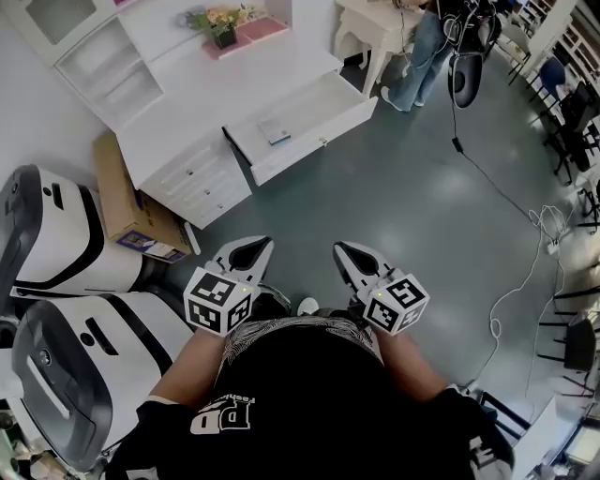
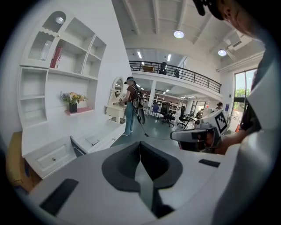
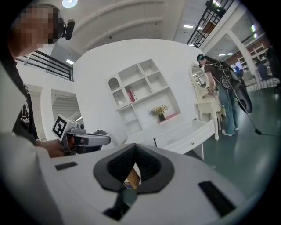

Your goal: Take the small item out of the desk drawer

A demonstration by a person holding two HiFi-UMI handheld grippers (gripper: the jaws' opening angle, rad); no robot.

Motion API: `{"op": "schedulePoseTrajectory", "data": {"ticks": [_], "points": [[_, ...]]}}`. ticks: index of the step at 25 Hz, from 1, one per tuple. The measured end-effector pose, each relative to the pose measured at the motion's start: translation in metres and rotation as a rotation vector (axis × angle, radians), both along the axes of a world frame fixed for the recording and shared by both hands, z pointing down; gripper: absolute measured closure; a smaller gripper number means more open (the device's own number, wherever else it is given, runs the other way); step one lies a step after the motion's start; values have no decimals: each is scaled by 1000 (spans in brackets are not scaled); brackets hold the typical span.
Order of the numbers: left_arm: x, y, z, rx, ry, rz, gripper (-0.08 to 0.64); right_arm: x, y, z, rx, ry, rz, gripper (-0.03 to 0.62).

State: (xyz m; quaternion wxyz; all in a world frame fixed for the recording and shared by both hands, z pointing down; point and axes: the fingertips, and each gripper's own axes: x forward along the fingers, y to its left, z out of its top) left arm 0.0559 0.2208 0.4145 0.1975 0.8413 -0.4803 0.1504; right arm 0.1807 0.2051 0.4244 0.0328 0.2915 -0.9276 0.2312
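Closest to the camera, a person in a black printed shirt holds two white hand-held grippers in front of the body. The left gripper (image 1: 255,246) and the right gripper (image 1: 343,251) sit side by side and apart, each with its jaws clenched together on nothing. To the near left stand two white-and-black moulded machines (image 1: 56,375). Farther on, a brown cardboard box (image 1: 131,202) sits on the floor just beside the left end of a white painted desk (image 1: 187,122). Its wide white drawer (image 1: 319,122) stands pulled out over the grey-green floor (image 1: 422,206). The small flat pale item (image 1: 276,132) lies inside it, well apart from both grippers. Farthest back, yellow flowers in a dark pot (image 1: 223,28) stand on the desk.
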Motion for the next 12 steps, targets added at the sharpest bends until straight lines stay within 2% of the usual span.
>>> {"op": "schedulePoseTrajectory", "data": {"ticks": [12], "points": [[-12,-36,13,-9,44,-37,545,-14,-37,7,-1,30,-25,583]]}}
